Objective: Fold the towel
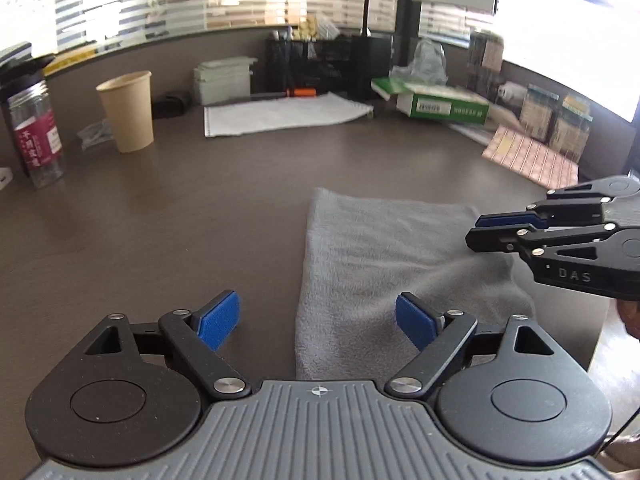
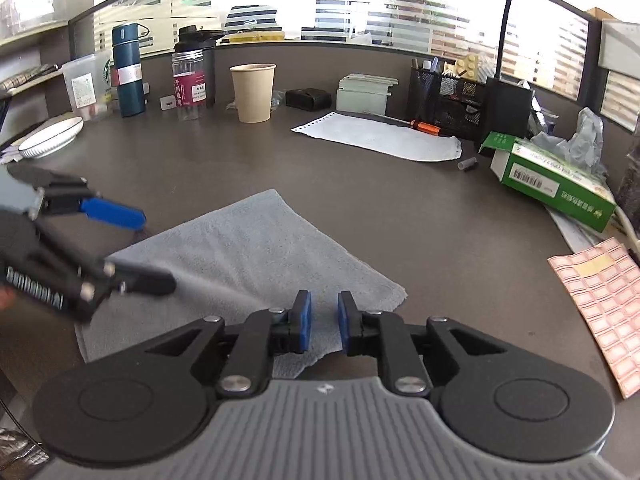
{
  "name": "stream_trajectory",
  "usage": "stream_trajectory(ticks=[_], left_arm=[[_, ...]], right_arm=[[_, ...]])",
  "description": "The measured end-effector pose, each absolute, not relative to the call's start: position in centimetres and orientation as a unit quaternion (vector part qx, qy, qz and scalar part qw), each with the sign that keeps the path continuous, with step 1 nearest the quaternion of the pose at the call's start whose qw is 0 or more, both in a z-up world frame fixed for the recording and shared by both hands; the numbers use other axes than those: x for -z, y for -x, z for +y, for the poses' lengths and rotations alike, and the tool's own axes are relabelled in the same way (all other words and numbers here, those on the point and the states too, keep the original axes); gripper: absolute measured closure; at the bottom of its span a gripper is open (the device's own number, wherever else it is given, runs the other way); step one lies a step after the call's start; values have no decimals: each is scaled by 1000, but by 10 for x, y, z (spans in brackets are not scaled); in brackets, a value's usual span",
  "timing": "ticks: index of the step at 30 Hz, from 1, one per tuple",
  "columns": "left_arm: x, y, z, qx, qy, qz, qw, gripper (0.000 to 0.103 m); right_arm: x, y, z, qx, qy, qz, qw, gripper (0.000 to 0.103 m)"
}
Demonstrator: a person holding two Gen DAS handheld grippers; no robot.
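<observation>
Left gripper [image 1: 318,320]: jaws spread wide, holding nothing, above the towel's left edge.
Right gripper [image 2: 324,322]: pads a narrow gap apart, gripping nothing, above the towel's near corner.
Towel [image 2: 244,256]: grey, flat on the dark desk [image 2: 440,216], at 12 o'clock just ahead of both grippers.
Paper cup [image 2: 253,92]: upright, far at 11 o'clock.
Green box [image 2: 556,184]: far at 2 o'clock.

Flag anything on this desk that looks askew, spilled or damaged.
The green box at the right lies tipped on its side with an end flap open, resting on papers. The grey towel sits skewed, its near edge rumpled below the right claw. Nothing looks spilled.
</observation>
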State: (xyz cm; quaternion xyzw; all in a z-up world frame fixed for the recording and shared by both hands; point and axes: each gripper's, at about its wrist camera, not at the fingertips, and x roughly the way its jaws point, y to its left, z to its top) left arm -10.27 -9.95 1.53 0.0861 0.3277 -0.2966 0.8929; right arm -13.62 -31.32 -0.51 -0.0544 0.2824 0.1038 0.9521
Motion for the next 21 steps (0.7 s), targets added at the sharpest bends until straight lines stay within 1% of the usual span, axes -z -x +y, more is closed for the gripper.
stream_trajectory(ticks=[1, 5, 9, 11, 12, 13, 15, 21], left_arm=[[-19, 108, -98, 304, -78, 322, 893, 13], [-24, 137, -105, 369, -52, 315, 873, 13], [-10, 148, -124, 380, -75, 338, 858, 13], [-6, 145, -126, 369, -83, 343, 860, 13], [-5, 143, -123, 367, -81, 344, 861, 13], [-5, 142, -122, 365, -80, 344, 861, 13], [-5, 132, -118, 356, -75, 347, 864, 13], [-5, 110, -108, 345, -68, 349, 869, 13]], right_arm=[[2, 137, -316, -104, 52, 271, 956, 85], [-1, 126, -318, -114, 58, 272, 954, 85], [5, 112, -307, -149, 78, 282, 944, 85], [10, 105, -304, -136, 96, 290, 942, 85], [10, 104, -307, -135, 90, 292, 943, 84], [10, 103, -311, -134, 84, 294, 943, 79], [11, 102, -316, -130, 74, 295, 944, 67], [12, 114, -317, -124, 65, 294, 946, 66]])
